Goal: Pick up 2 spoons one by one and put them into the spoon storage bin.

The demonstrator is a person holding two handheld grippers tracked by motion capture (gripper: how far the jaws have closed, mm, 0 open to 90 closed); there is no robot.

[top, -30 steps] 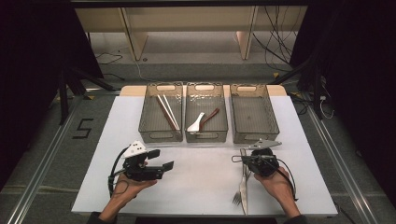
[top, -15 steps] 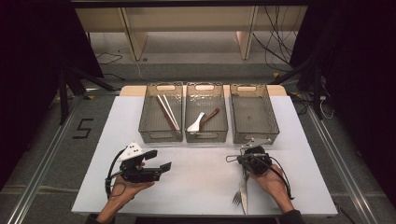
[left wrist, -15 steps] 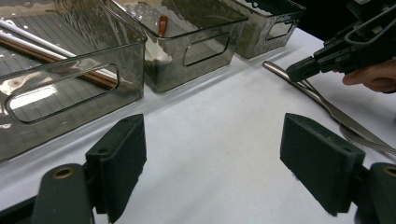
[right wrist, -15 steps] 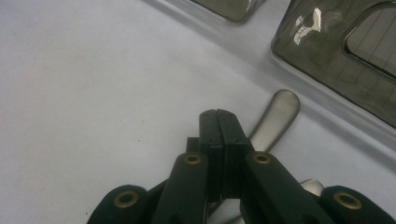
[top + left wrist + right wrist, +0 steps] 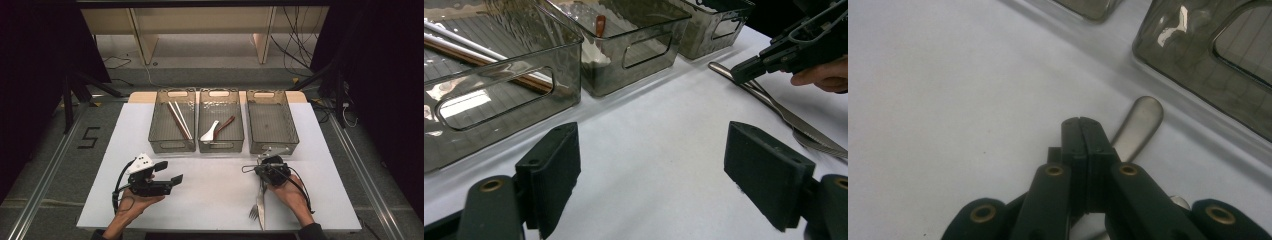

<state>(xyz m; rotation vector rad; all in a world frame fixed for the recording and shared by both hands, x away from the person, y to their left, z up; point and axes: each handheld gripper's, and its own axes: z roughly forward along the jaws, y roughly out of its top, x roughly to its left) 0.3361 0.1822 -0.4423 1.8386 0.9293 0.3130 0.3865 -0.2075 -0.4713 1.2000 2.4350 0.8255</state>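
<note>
A metal fork [image 5: 253,213] and knife [image 5: 261,207] lie side by side on the white table [image 5: 215,195], handles toward the bins. My right gripper [image 5: 264,165] hangs over the handle ends with its jaws pressed together. In the right gripper view, the shut right gripper [image 5: 1082,125] has a rounded metal handle [image 5: 1141,119] just beyond its tips, and I see nothing between the pads. My left gripper [image 5: 170,173] rests at the front left, jaws wide open and nothing in them. The left gripper [image 5: 649,165] looks across bare table toward the cutlery [image 5: 794,120].
Three smoky translucent bins stand in a row at the back. The left bin [image 5: 172,145] holds white and brown chopsticks [image 5: 179,120]. In the middle bin [image 5: 221,146] lie a white spoon [image 5: 210,132] and a brown one. The right bin [image 5: 272,120] holds nothing.
My right gripper has shifted a little to the left over the cutlery handles, jaws still together. The left gripper has stayed where it was.
</note>
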